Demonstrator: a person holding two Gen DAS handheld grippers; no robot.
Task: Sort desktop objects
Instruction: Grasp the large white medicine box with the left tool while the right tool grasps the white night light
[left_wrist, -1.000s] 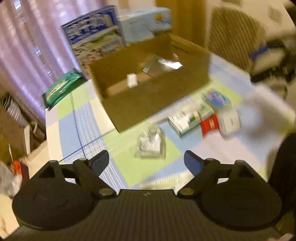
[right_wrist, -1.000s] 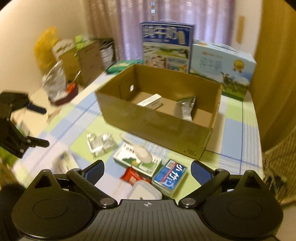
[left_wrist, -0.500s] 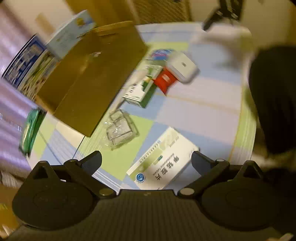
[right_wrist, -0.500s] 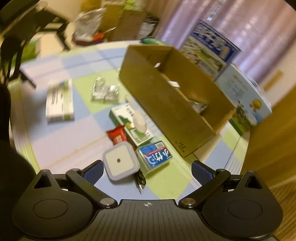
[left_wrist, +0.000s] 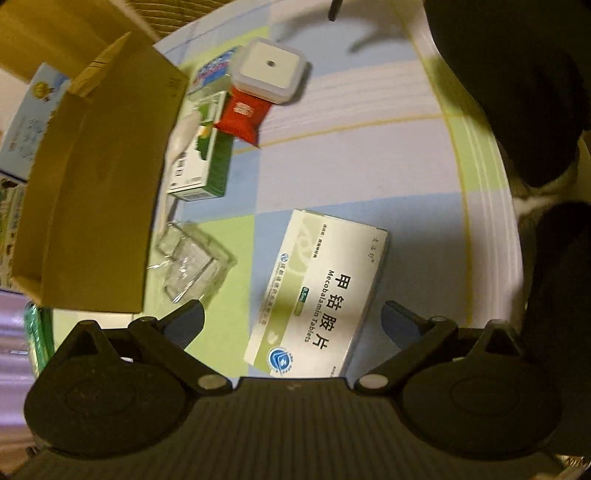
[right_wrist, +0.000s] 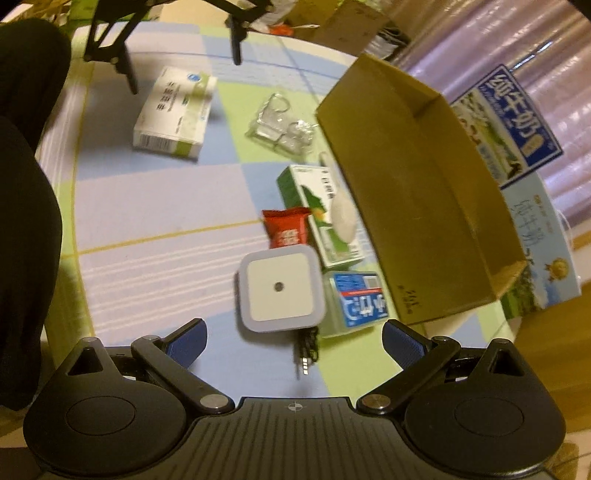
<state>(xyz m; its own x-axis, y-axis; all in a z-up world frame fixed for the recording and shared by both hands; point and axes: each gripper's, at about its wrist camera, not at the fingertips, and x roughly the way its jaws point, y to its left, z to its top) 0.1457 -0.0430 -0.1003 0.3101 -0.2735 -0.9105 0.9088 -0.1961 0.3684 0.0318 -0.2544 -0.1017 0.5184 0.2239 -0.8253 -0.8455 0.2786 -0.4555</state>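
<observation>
The left gripper (left_wrist: 291, 317) hung over the white tablet box (left_wrist: 317, 299), jaws spread wide and holding nothing. The box lay flat on the counter (left_wrist: 332, 166), near its front edge, well apart from the cardboard box (left_wrist: 99, 177) where sorted things appeared to go. One end of the tablet box sat between the open fingertips, the rest running away at a slant.

The step in hand looked like picking up that tablet box. To do it well, the gripper would need to turn until the jaws faced the two long sides, since the box was narrower that way and might fit the opening. It should then come straight down and close gently, as thin card crushes easily. A clear plastic packet (left_wrist: 192, 262) lay just beside the left fingertip (left_wrist: 188, 321), so a careless descent could snag it.

The right gripper (right_wrist: 293, 336) was likewise open and empty, hovering before the white square device (right_wrist: 280, 288). That device overlapped a red packet (right_wrist: 288, 229) and sat beside a blue packet (right_wrist: 360, 301), with a green carton (right_wrist: 317, 210) behind them. Lifting it straight up would avoid dragging its neighbours.
</observation>
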